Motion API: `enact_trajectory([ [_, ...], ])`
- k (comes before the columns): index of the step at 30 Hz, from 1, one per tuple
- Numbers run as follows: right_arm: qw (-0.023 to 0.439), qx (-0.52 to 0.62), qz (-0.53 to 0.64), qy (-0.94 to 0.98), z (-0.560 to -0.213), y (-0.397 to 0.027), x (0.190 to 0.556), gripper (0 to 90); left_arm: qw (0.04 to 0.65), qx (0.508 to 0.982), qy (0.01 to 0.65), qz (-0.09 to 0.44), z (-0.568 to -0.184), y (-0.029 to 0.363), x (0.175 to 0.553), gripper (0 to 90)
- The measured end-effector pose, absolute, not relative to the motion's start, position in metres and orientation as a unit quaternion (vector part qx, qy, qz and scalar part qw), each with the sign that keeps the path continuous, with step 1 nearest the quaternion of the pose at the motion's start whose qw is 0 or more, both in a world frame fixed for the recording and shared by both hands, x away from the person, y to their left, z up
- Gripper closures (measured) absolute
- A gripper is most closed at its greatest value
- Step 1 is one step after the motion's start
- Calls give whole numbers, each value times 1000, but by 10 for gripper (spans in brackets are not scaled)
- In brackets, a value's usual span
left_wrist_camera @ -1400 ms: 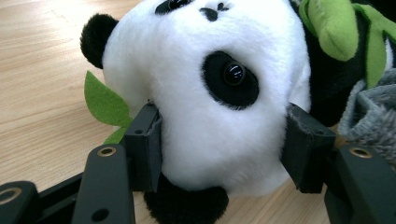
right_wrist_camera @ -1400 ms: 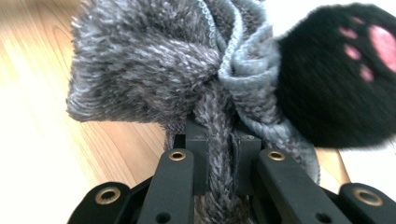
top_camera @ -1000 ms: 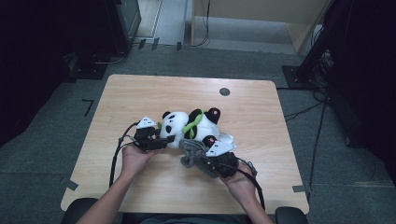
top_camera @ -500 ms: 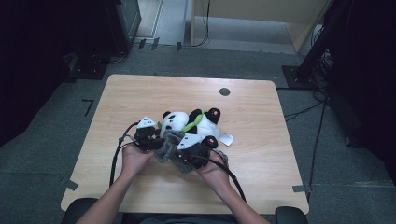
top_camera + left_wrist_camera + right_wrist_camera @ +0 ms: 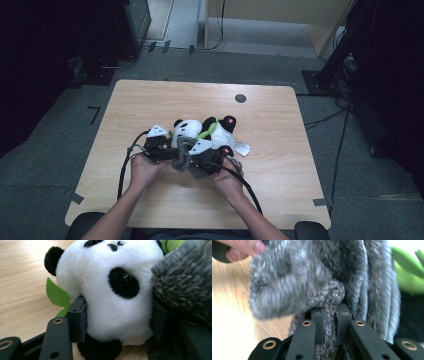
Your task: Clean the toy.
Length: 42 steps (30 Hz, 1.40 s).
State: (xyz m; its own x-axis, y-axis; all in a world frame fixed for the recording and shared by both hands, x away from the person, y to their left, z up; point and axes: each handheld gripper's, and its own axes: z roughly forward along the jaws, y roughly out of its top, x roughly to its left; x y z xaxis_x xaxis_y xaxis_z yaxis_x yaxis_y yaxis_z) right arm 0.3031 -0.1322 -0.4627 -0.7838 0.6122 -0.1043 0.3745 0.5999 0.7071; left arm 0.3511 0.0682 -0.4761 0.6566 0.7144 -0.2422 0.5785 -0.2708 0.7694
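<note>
Right hand-held gripper (image 5: 328, 325) pinches grey knit (image 5: 312, 282); panda's (image 5: 112, 290) tag (image 5: 243, 148) seemingly blank.

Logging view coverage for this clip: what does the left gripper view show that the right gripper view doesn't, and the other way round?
Left gripper view alone: the panda toy's white face and black eye, squeezed between the left gripper's fingers. Right gripper view alone: the right gripper shut on a fold of the grey knit hat, and fingertips of a hand at the top left. Both: the hat, a green leaf and the wooden table.
</note>
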Motion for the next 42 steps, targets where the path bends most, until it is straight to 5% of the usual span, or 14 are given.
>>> enact_trajectory([
  [42, 136, 345, 336, 866, -453, -252, 286, 808, 443, 797, 402, 79, -477, 66, 351, 413],
])
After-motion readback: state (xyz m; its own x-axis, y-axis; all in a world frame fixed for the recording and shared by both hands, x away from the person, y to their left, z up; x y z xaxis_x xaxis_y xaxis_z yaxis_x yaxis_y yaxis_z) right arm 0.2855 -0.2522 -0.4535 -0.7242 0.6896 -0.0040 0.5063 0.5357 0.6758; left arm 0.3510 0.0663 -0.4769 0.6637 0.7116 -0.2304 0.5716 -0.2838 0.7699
